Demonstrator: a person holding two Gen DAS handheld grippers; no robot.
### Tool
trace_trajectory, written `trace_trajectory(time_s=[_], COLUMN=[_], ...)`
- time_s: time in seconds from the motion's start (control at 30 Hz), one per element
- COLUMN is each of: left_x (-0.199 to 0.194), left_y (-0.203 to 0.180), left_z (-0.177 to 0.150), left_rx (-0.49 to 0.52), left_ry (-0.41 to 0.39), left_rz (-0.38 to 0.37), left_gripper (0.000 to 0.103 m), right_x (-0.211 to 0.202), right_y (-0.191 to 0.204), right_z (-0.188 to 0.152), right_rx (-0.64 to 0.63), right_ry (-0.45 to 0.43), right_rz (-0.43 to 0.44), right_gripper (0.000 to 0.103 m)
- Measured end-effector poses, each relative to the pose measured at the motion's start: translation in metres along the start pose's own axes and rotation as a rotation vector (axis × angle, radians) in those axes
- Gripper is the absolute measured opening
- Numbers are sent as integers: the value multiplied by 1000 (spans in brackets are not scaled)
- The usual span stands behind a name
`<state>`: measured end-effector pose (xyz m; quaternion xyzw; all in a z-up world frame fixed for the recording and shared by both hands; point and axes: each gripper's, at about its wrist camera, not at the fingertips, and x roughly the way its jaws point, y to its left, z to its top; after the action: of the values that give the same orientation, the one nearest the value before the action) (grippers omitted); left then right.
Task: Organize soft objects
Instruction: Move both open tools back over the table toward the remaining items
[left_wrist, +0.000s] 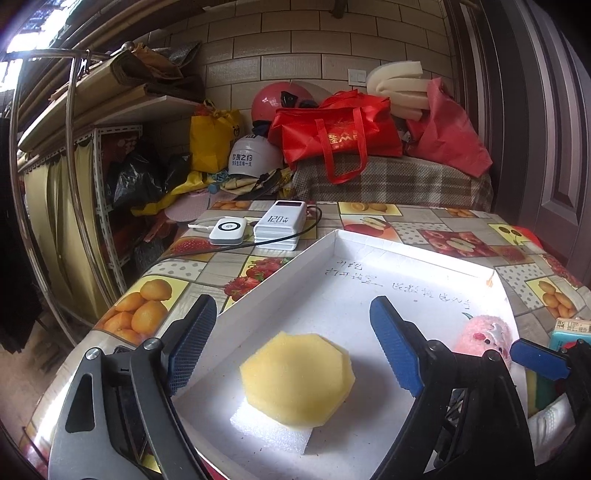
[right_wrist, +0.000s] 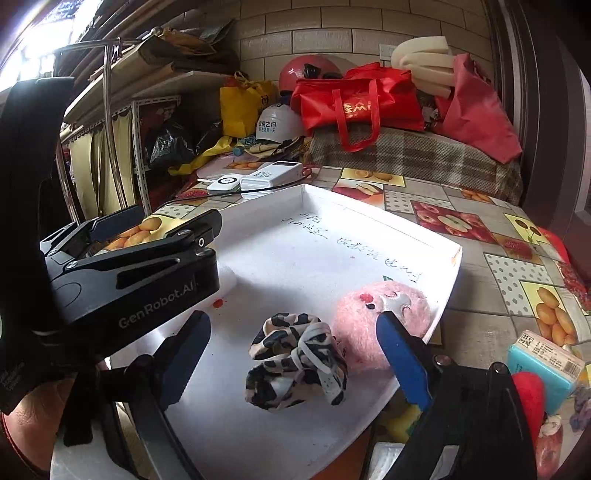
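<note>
Left wrist view: the left gripper (left_wrist: 291, 339) is released, the yellow sponge (left_wrist: 297, 376) lying free between its fingers in the white tray (left_wrist: 406, 258).

Right wrist view: the right gripper (right_wrist: 291, 354) is released around the leopard scrunchie (right_wrist: 297, 360), with the pink plush (right_wrist: 369, 321) by its right finger.

White foam pad (left_wrist: 273, 430) half under yellow sponge (left_wrist: 297, 376), tray handwriting (left_wrist: 399, 284) illegible

Right tool (right_wrist: 291, 354) gapes around leopard scrunchie (right_wrist: 297, 360) lying in white tray (right_wrist: 332, 206).
</note>
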<state>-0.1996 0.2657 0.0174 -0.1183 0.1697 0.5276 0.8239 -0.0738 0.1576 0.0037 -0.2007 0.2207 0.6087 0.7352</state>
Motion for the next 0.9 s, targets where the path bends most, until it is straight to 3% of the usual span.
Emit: trace_trajectory(time_s=[0.03, 0.07, 0.57, 0.77, 0.9], left_x=[-3, -4, -22, -35, -45], left_y=[2, 2, 6, 1, -6], left_z=[-1, -1, -5, -8, -14], left_rx=[-6, -7, -37, -28, -16], left_ry=[-13, -20, -113, -132, -115], left_rz=[6, 3, 5, -32, -97], left_gripper=[93, 103, 103, 103, 103], right_x=[-1, -2, -19, -34, -45], right_y=[0, 0, 2, 4, 5], right_z=[0, 0, -5, -11, -18], right_rx=[-1, -2, -6, -39, -77], right_ry=[-4, -9, -90, -110, -122], right_rz=[-2, -3, -13, -61, -83], right_gripper=[103, 103, 103, 103, 103])
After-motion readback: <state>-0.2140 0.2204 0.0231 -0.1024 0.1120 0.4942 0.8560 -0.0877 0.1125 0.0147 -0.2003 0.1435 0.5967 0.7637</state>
